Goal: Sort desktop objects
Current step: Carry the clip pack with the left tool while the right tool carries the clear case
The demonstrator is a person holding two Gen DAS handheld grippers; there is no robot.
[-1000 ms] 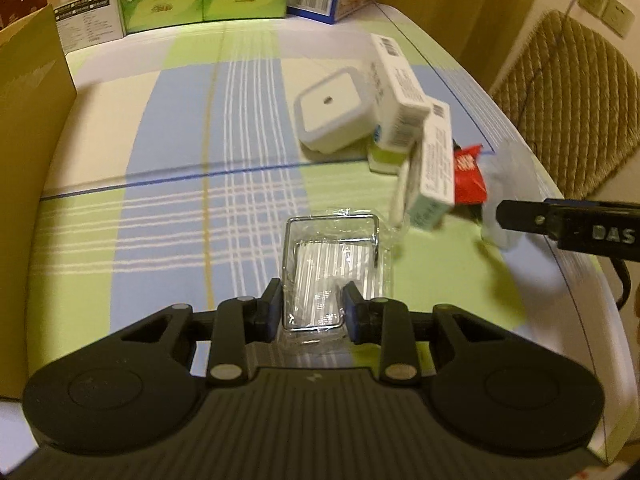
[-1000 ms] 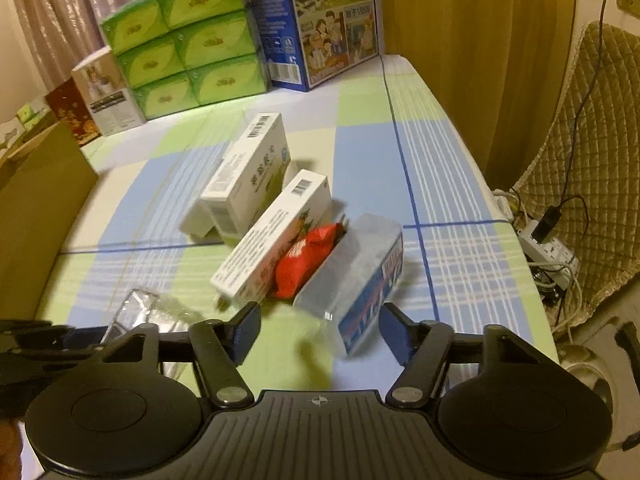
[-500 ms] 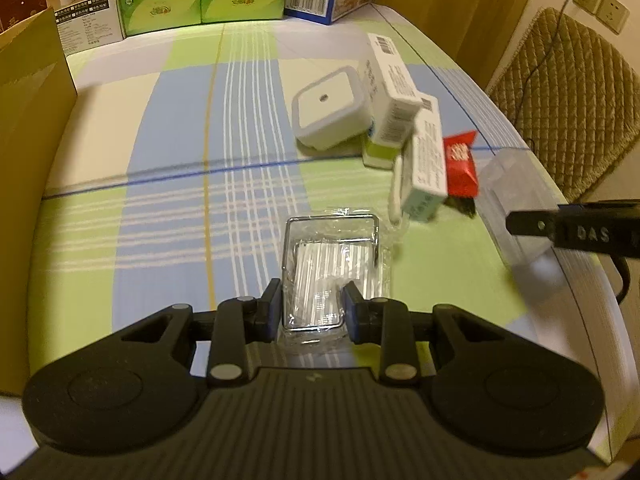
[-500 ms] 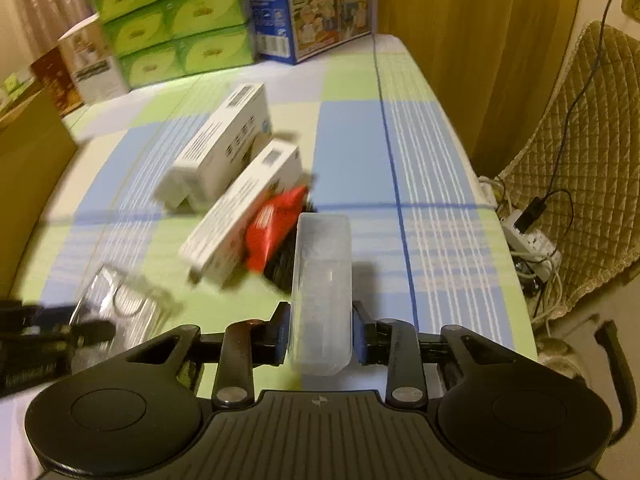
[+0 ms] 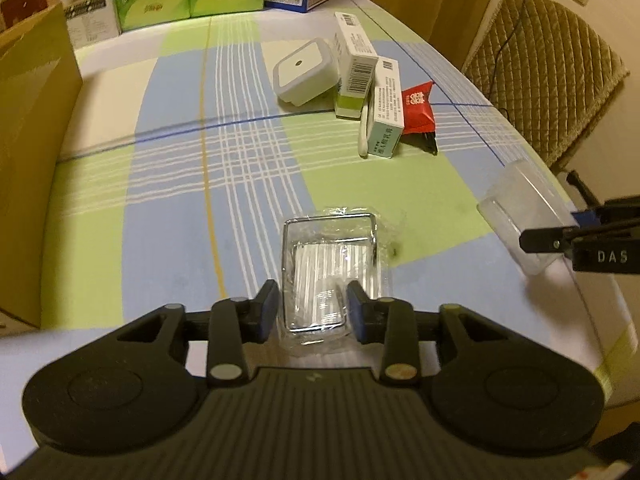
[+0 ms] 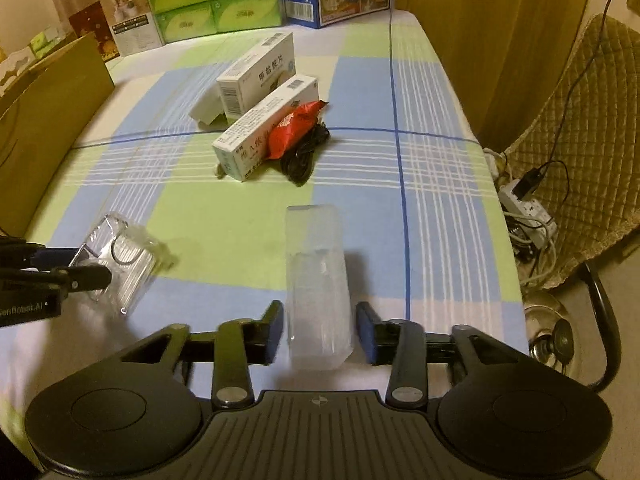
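A checked cloth of green, blue and cream covers the desk (image 5: 168,168), with green tissue boxes (image 6: 216,4) stacked along its far edge, a cardboard box (image 5: 28,128) at its left edge and a quilted chair (image 6: 580,128) beyond its right edge. Both my grippers point steeply down at the near half of the desk. My left gripper (image 5: 312,310) has its jaws opening around a clear wrapped case (image 5: 330,264) with a metal frame; a thin gap shows at each pad. My right gripper (image 6: 320,330) sits near the right edge, jaws opening too, with a frosted plastic box (image 6: 316,280) lying between them, a gap on both sides. Toward the middle of the desk sits a cluster: a white square device (image 5: 304,70), two white cartons (image 6: 264,124), a red packet (image 6: 294,130) and a black cable (image 6: 304,156) touching one another.
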